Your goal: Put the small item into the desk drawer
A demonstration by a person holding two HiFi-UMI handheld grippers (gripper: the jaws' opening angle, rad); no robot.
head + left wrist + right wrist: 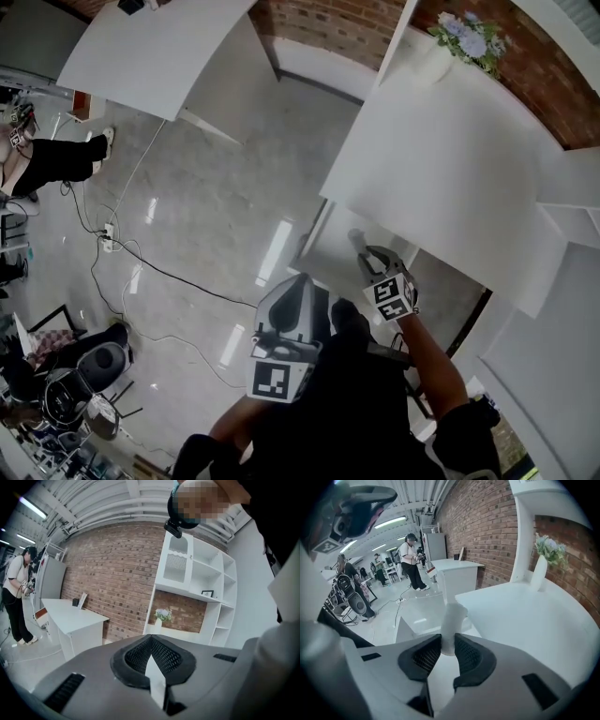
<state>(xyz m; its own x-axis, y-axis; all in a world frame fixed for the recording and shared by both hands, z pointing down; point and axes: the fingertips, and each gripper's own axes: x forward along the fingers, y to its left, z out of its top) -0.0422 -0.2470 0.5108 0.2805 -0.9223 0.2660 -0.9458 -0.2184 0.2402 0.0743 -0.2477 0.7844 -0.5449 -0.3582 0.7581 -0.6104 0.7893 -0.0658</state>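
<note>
**Hidden or unclear**
- The drawer (pixel 325 251) shows only as a white panel projecting from under the surface (pixel 441 178). Its inside cannot be made out.
- The lower end of the small item (pixel 451 618) is concealed between the pads.
- The person's body cuts off the rear of both grippers in the head view.

**Count**
- Two grippers, one small item, one drawer.
- One vase of flowers (pixel 469 39), standing at the back of the surface.
- One second desk (pixel 141 47), well apart.

**State**
- Left gripper (pixel 150 640): fingers (pixel 133 657) together, nothing between them.
- Right gripper (pixel 443 645): fingers (pixel 423 657) clamped on the small item, a pale stubby cylinder projecting beyond the pads.
- The item is held in the air beside the surface's front edge, near the drawer and not yet in it.
</note>
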